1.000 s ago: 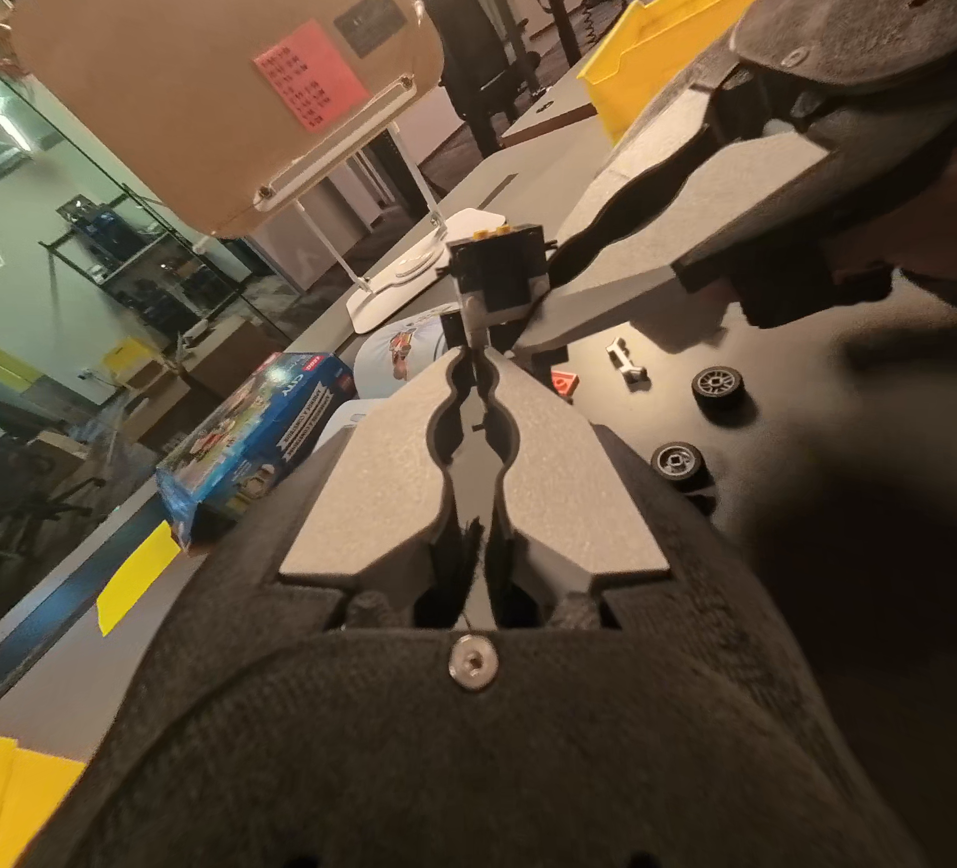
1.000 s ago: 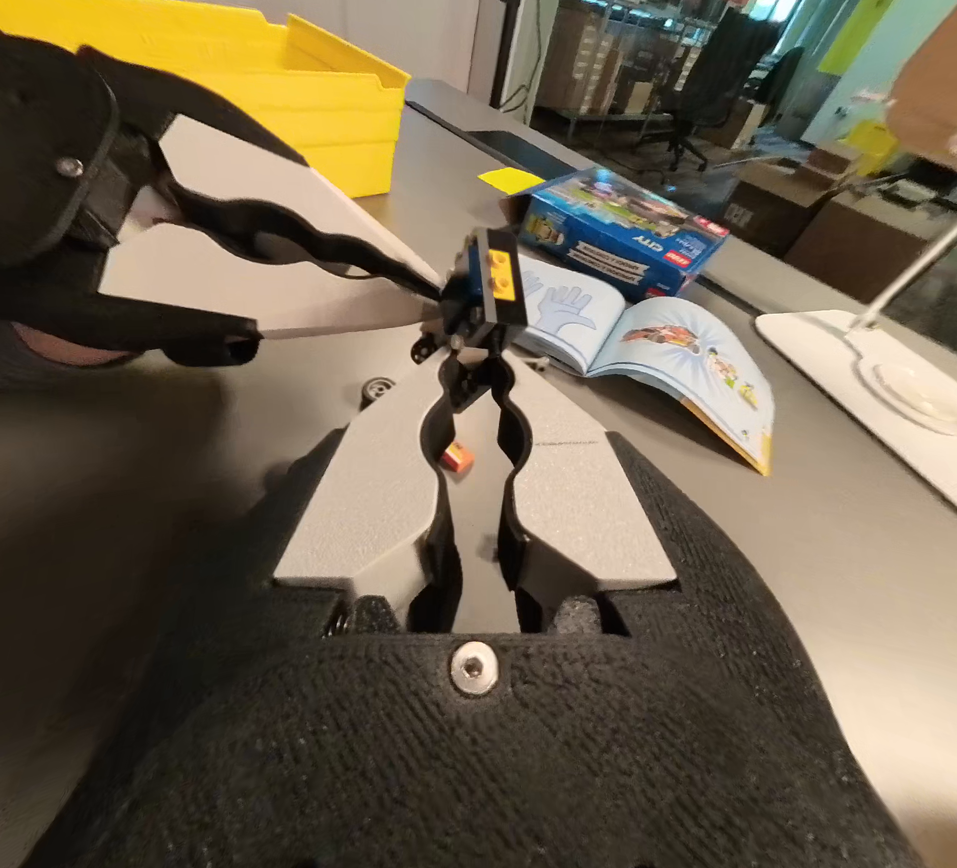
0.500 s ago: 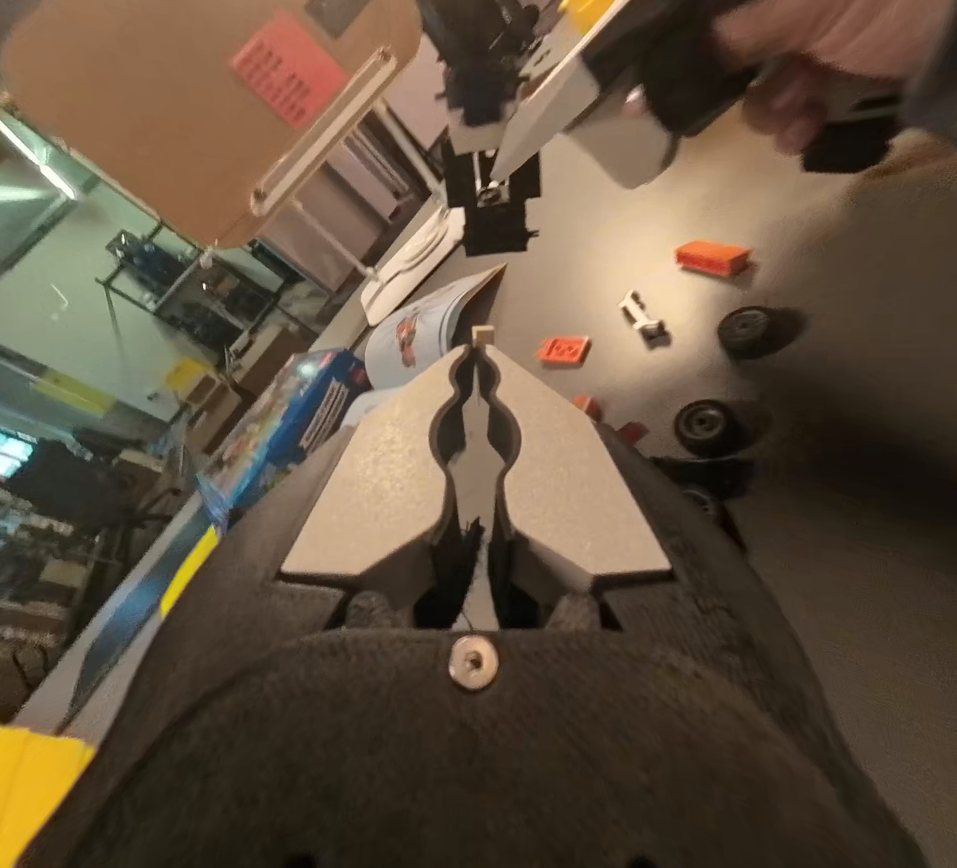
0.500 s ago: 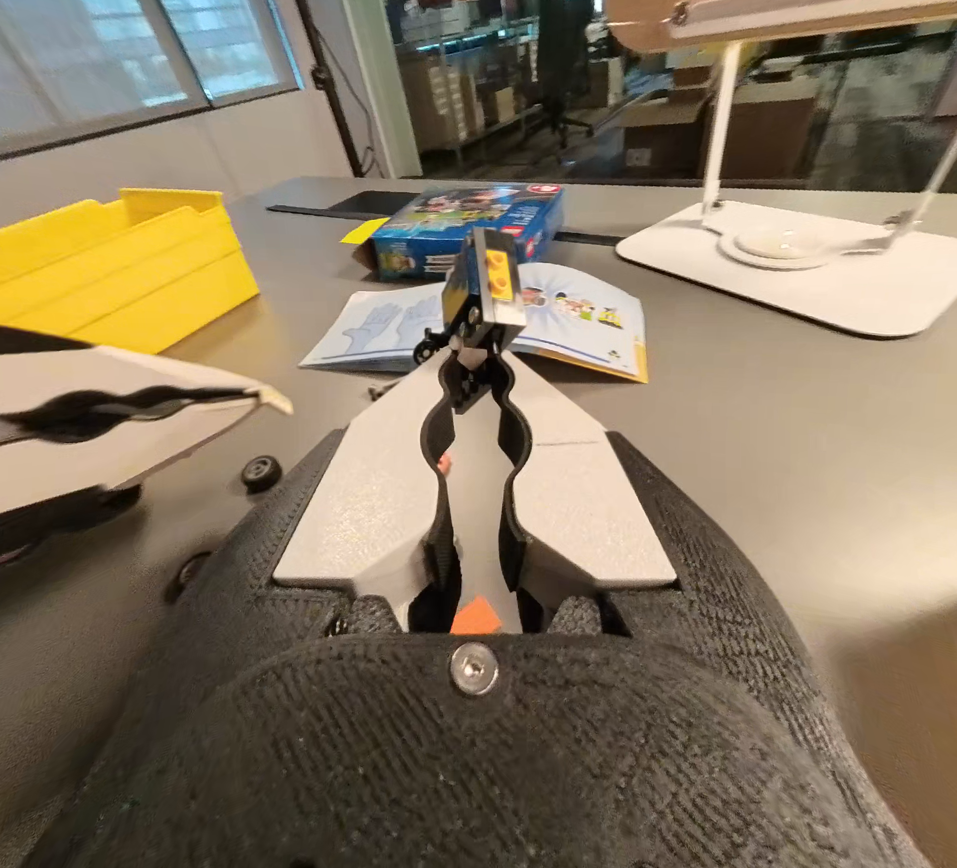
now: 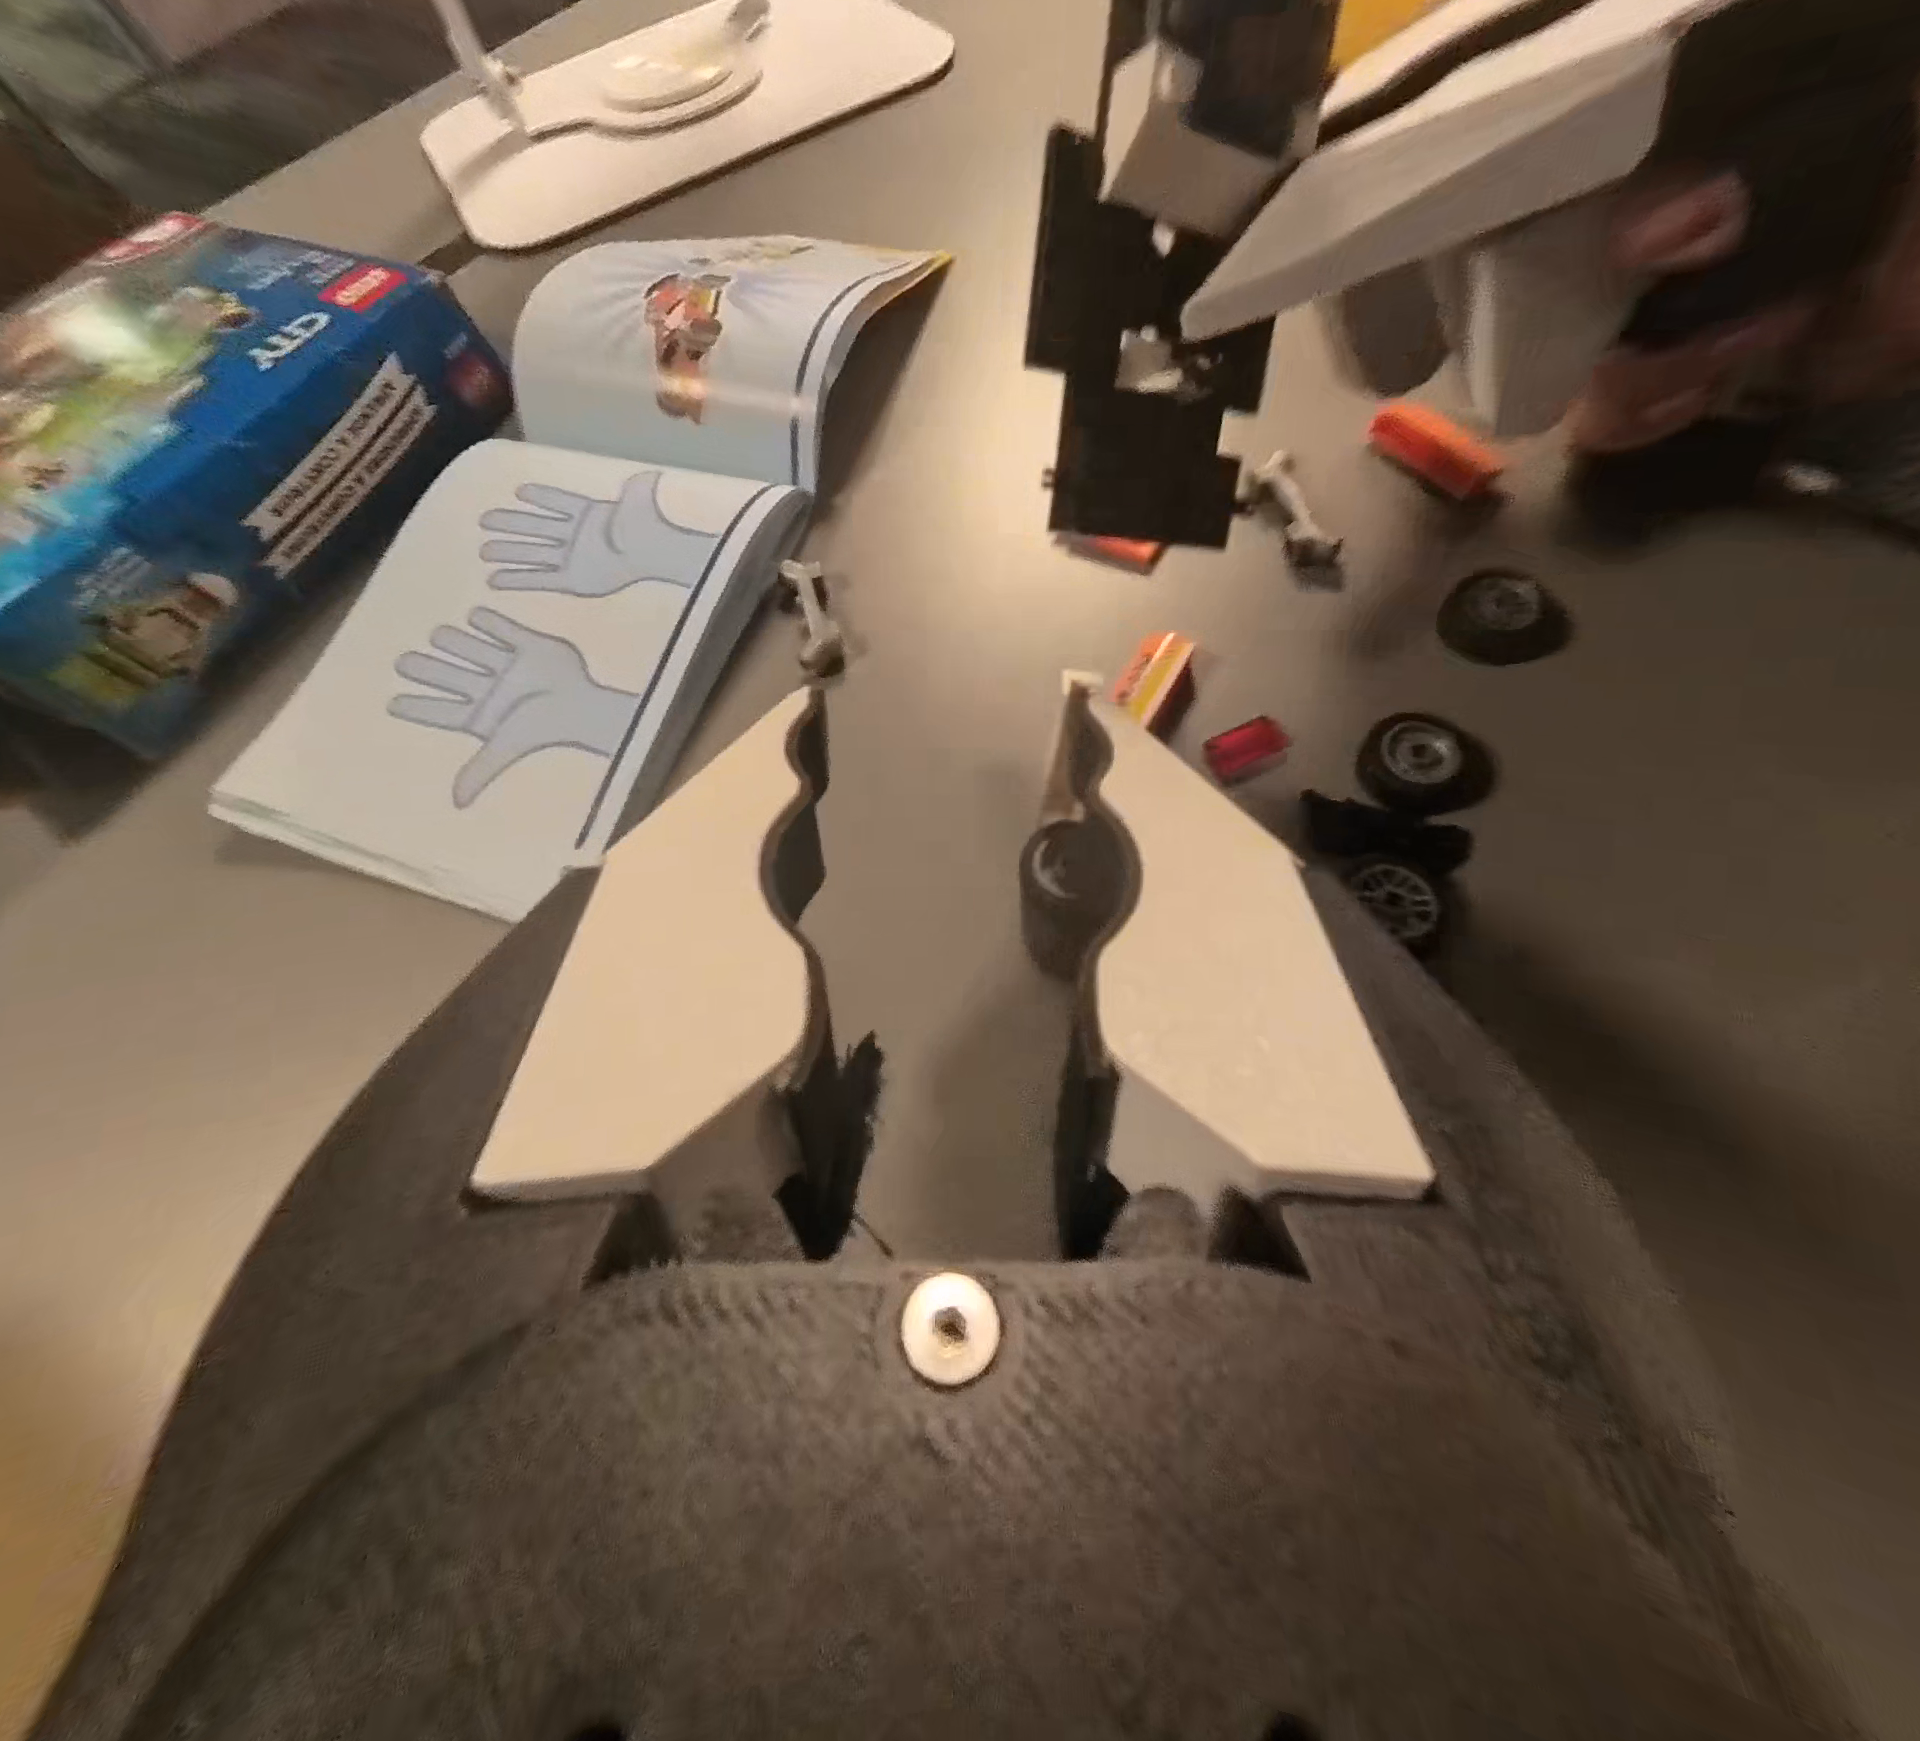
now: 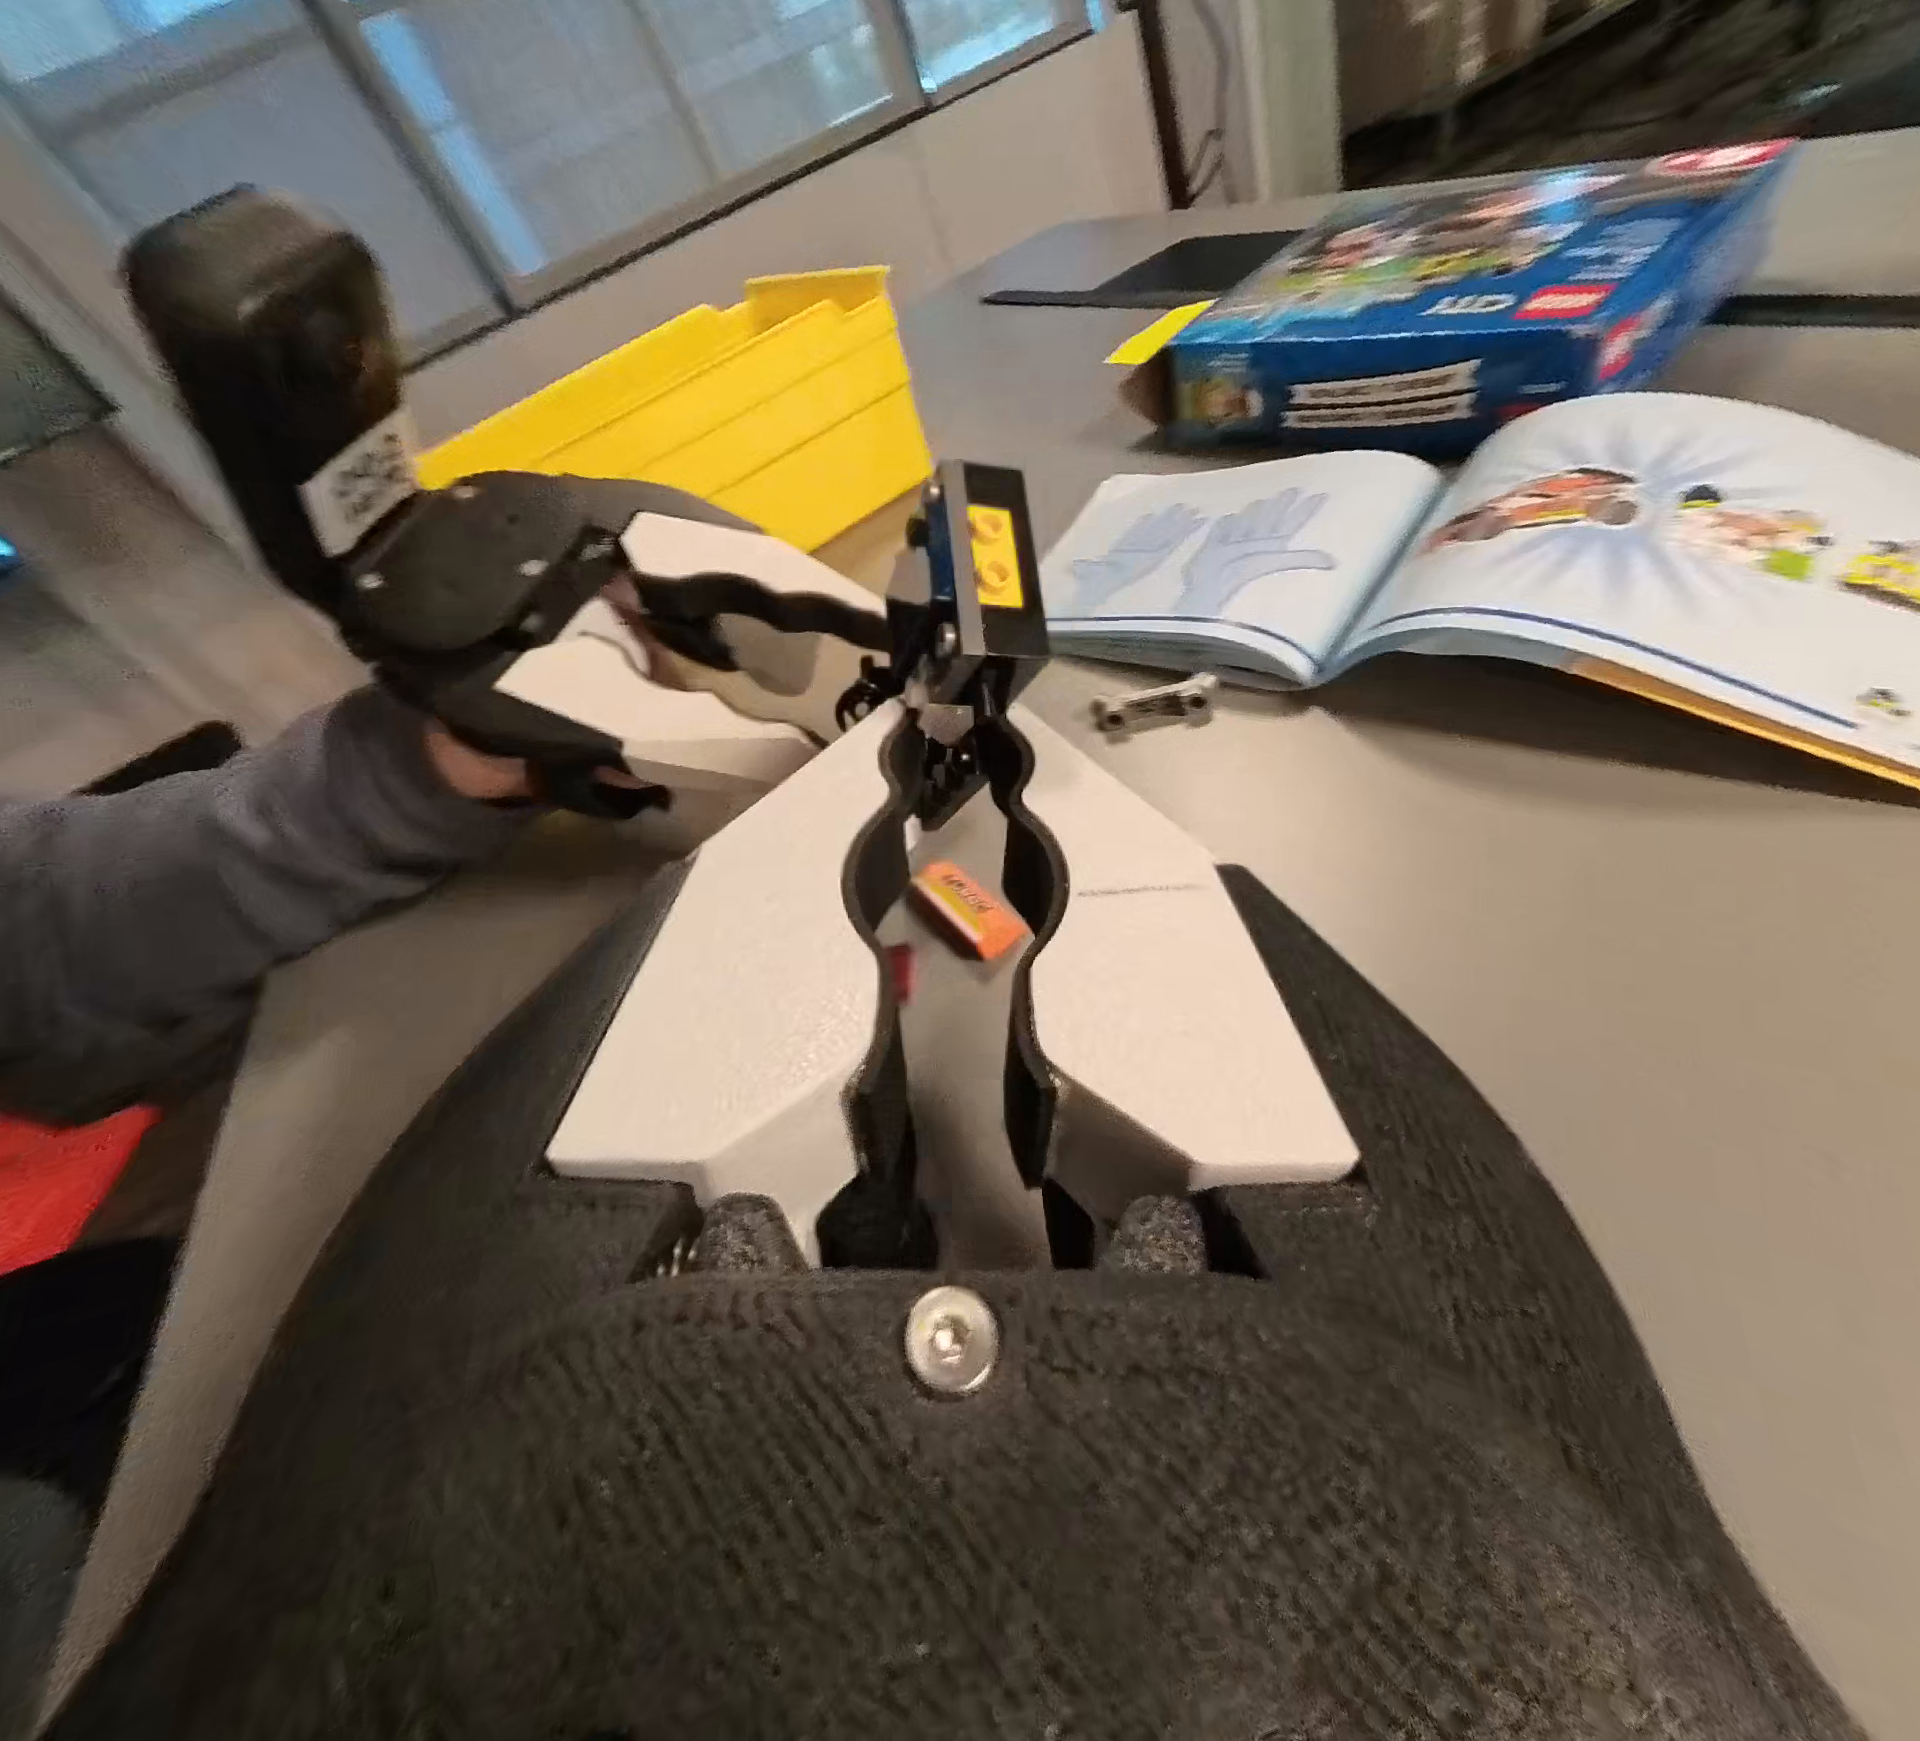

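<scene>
While the right gripper point(image 6: 951, 704) pinches a black brick assembly point(image 6: 971, 585) with two yellow studs on its face, holding it up off the table point(image 6: 1507, 912), the left gripper point(image 5: 940, 704) hangs above the table spread wide with nothing between its fingers. Counting the loose bits in the left wrist view: four black wheels, one point(image 5: 1503, 616) off to the right, one point(image 5: 1425, 761) below it, one point(image 5: 1397, 896) half tucked behind a small black piece, and one point(image 5: 1070, 870) right beside the left gripper's right finger. Two little grey connector pieces, one point(image 5: 816, 616) just by the booklet's edge and one point(image 5: 1294, 512) near the held build. Orange bricks, I get three: point(image 5: 1434, 450), point(image 5: 1153, 683), plus one point(image 5: 1117, 551) peeking out under the assembly. One translucent red piece point(image 5: 1247, 748). Then one open instruction booklet point(image 5: 540, 642), one blue set box point(image 5: 177, 444), one white stand base point(image 5: 686, 102), and one yellow bin point(image 6: 727, 413) behind it all.
</scene>
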`<state>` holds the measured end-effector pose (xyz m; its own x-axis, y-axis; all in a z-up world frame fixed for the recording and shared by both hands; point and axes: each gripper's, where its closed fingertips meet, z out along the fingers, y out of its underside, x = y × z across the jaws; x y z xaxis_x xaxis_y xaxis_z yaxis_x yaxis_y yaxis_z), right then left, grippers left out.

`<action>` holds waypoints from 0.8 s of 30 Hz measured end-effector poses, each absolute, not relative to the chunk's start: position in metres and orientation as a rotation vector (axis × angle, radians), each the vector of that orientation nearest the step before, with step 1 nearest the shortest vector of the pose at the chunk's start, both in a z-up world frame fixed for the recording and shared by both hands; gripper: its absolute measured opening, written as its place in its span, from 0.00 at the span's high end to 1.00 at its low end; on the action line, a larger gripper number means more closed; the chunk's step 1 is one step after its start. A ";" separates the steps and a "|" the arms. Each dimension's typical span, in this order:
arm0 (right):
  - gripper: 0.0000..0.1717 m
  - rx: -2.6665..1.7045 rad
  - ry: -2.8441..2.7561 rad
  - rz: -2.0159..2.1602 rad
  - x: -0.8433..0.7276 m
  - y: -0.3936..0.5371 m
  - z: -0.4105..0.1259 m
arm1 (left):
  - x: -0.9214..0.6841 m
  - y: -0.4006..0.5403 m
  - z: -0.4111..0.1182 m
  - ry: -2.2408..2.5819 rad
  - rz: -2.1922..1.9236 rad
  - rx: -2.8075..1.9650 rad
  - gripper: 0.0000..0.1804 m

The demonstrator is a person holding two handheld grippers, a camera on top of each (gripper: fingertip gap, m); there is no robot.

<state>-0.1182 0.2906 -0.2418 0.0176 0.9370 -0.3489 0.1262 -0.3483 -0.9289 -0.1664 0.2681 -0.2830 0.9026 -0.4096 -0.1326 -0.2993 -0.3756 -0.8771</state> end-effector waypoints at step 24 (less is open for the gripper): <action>0.93 -1.473 -1.014 1.843 -0.123 0.265 -0.217 | -0.125 0.247 -0.224 0.366 -0.880 -1.637 0.84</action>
<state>-0.1228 0.2646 -0.2165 -0.2344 0.8060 -0.5435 0.0272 -0.5535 -0.8324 -0.1251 0.2467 -0.2244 0.6666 -0.6603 0.3458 0.2202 -0.2688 -0.9377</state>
